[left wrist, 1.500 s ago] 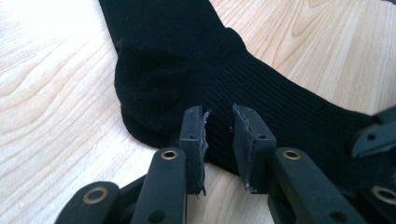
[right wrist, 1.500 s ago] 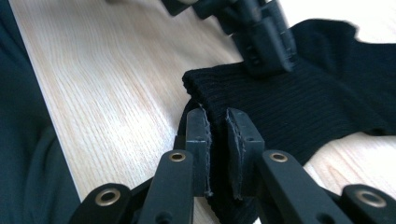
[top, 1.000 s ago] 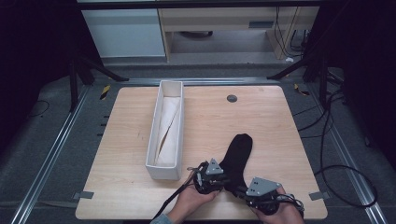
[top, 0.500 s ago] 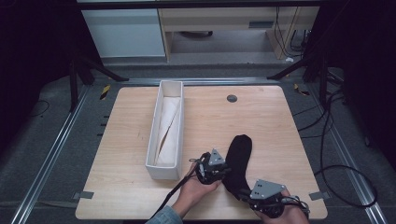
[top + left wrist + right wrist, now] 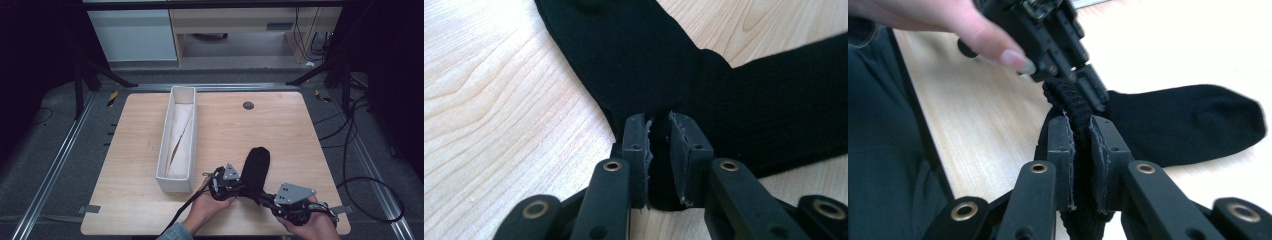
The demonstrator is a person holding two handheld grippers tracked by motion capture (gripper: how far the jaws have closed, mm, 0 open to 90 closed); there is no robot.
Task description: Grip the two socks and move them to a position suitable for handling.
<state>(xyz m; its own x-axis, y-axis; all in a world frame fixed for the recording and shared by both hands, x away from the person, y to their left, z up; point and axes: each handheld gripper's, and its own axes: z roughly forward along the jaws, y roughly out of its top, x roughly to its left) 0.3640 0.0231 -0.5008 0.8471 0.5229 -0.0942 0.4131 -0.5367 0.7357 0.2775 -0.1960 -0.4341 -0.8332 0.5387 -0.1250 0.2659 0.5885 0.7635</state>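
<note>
Currently holding the black sock point(image 5: 255, 167) with both grippers, near front-right part of the wooden table point(image 5: 285, 125).

Left gripper point(image 5: 235, 186): clamped on the sock's edge, fabric pinched between the pads, visible in its own view point(image 5: 659, 165). Jaws have just been closing further, sock between them. Sits just right of the white bin's near end in the high view, hand point(image 5: 205, 210) wrapped round the body from below.

Right gripper point(image 5: 267, 197): clenched on the ribbed cuff end of the sock; its own view point(image 5: 1080, 165) has a bunched fold of knit standing up between the pads. Held close to the table's front edge, hand point(image 5: 310, 227) under it. Same view has the left gripper point(image 5: 1063, 35) farther off, gripping the sock just past the cuff.

Sock: toe end flat on the wood, pointing away from the person; near end lifted off the surface between the two grips. Bends at the heel in the left gripper view point(image 5: 704, 75).

White bin point(image 5: 177, 137): long, narrow, left of the sock, well apart from the toe. Pale cloth point(image 5: 181, 130) lying inside along its length.

Small dark round disc point(image 5: 248, 105) on the far part of the table, clear of everything.
</note>
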